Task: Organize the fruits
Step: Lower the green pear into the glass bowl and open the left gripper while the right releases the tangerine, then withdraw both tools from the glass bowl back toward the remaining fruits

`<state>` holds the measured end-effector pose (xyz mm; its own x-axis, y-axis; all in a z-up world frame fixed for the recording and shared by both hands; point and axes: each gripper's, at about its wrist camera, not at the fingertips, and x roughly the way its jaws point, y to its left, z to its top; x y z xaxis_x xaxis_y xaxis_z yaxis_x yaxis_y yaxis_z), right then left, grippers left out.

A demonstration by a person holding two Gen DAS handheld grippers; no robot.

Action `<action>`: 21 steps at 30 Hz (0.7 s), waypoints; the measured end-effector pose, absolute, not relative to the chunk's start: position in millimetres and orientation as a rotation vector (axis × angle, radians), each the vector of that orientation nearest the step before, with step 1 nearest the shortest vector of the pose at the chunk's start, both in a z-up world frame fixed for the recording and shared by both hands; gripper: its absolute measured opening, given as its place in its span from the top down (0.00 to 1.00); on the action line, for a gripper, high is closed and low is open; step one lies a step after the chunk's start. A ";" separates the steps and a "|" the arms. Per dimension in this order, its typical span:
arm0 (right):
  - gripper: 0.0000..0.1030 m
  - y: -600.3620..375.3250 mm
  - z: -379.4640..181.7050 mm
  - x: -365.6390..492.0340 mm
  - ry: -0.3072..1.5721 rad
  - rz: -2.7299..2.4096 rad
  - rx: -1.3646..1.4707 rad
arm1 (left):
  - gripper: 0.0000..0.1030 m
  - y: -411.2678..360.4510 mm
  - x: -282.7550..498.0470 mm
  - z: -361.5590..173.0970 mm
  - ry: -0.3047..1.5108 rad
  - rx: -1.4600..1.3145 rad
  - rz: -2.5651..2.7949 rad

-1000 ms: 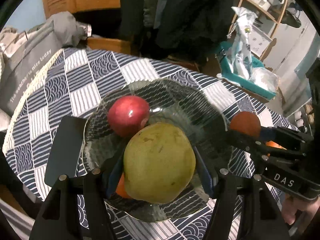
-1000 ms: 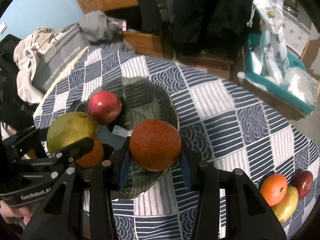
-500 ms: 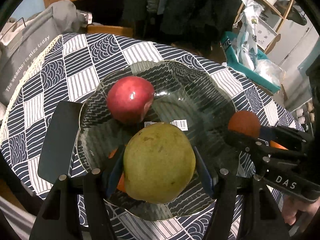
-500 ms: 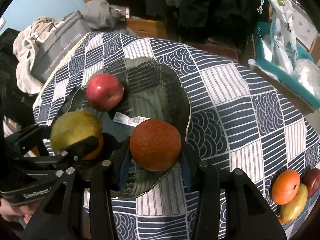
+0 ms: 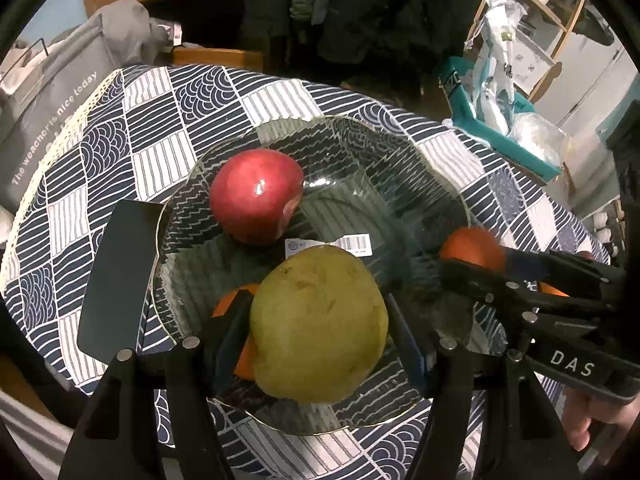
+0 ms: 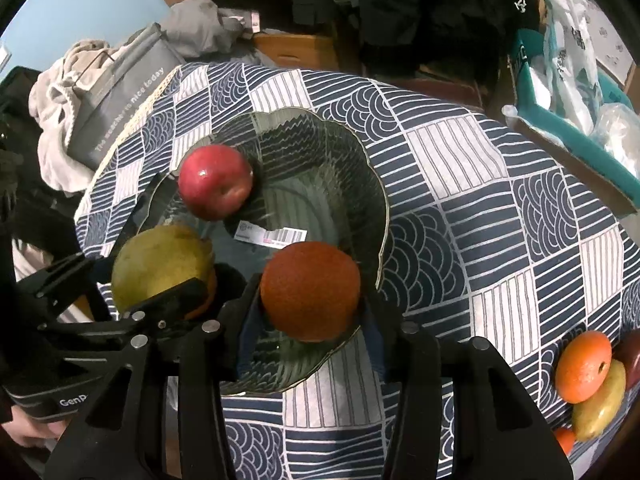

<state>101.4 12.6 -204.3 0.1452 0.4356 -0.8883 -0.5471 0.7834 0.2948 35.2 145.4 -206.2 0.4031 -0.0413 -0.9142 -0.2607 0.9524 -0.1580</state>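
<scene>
A dark glass bowl (image 5: 360,152) (image 6: 352,168) sits on the patterned tablecloth. A red apple (image 5: 256,196) (image 6: 216,182) lies in it, with an orange (image 5: 230,304) partly hidden under the pear. My left gripper (image 5: 316,332) is shut on a green pear (image 5: 320,324) (image 6: 160,264) over the bowl's near side. My right gripper (image 6: 310,298) is shut on a dark orange (image 6: 310,290) (image 5: 472,246) above the bowl's right rim. More fruit (image 6: 584,372) lies at the table's right edge.
A dark flat phone-like slab (image 5: 118,280) lies left of the bowl. A grey bag (image 6: 124,92) stands beyond the table's left edge. A teal box (image 6: 568,120) with plastic bags is at the right. A barcode sticker (image 5: 348,242) is in the bowl.
Both grippers have moved forward and lower over the bowl with their fruit; the bowl and apple now look larger and closer. Neither grip has changed.
</scene>
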 end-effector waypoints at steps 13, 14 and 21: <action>0.38 -0.7 -176.4 104.8 1.162 0.675 -0.047 | 0.23 140.9 30.4 -173.9 1.060 -0.292 0.136; 0.38 -0.7 -172.4 103.9 1.150 0.664 -0.057 | 0.23 139.0 30.1 -170.7 1.052 -0.286 0.133; 0.38 -12.9 -145.6 98.1 1.064 0.606 -0.103 | 0.23 125.8 28.1 -150.0 1.004 -0.261 0.099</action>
<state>98.1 -12.9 -145.6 0.3397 0.4165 -0.8433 -0.5131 0.8335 0.2049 28.1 125.8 -150.0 0.5352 -0.0381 -0.8439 -0.2014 0.9644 -0.1713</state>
